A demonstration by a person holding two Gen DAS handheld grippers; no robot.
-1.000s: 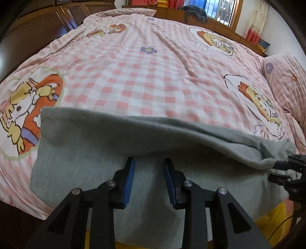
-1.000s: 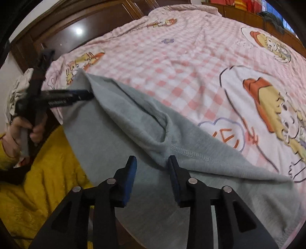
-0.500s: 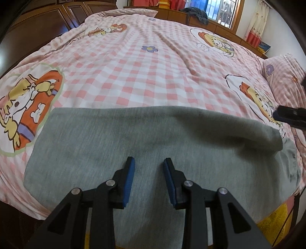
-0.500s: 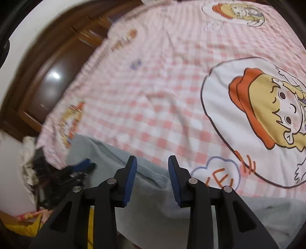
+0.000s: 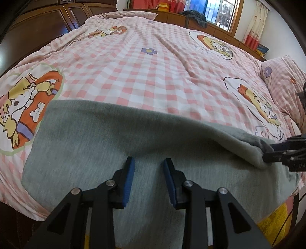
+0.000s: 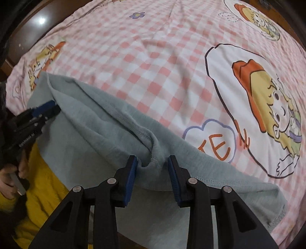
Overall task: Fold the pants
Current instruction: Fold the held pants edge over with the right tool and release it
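Holding left: our left gripper [image 5: 148, 162] hangs over the pants [image 5: 107, 138], jaws narrow, nothing between them.
Pants: grey, folded, lying on the bed's [image 5: 133, 76] near edge.
Right: our right gripper [image 6: 152, 161] has just been closing, fold between pads.

- A bedroom in a home: a wide bed under a pink-and-white checked cartoon-print cover [image 5: 133, 76] fills the view.
- A matching checked pillow [image 5: 283, 76] lies at its right.
- Dark wooden panelled wardrobe doors [image 5: 47, 24] stand on the left.
- A barred window [image 5: 220, 13] with a patterned curtain [image 5: 256, 23] sits behind.
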